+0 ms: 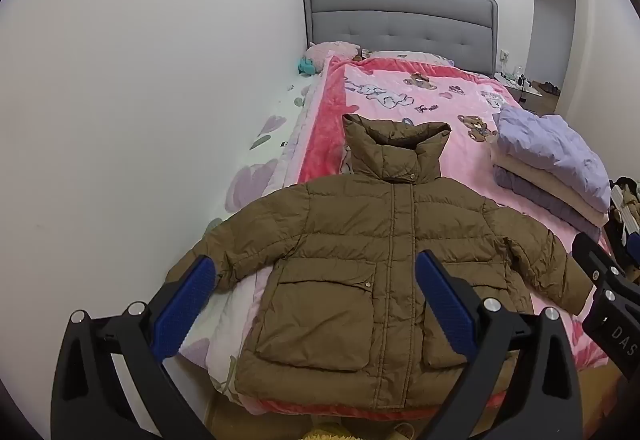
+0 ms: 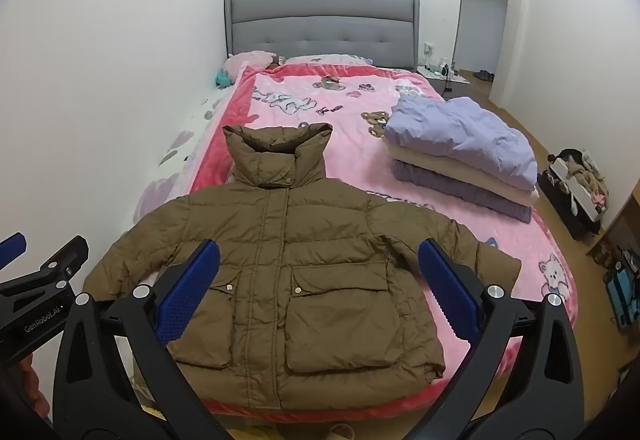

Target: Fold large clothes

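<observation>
A brown puffer jacket point(image 1: 360, 260) lies flat, front up, at the foot of the bed, hood toward the headboard and both sleeves spread out; it also shows in the right wrist view point(image 2: 296, 272). My left gripper point(image 1: 316, 268) is open and empty, held above the jacket's lower left half. My right gripper point(image 2: 320, 256) is open and empty above the jacket's lower middle. The right gripper's body shows at the right edge of the left wrist view point(image 1: 604, 288). The left gripper's body shows at the left edge of the right wrist view point(image 2: 40, 288).
The pink bear-print blanket point(image 2: 340, 108) covers the bed. A stack of folded clothes point(image 2: 460, 156), purple on top, sits on the bed's right side. A grey headboard point(image 2: 320, 28), a wall on the left, a nightstand point(image 2: 442, 76) and floor clutter point(image 2: 576, 188) on the right.
</observation>
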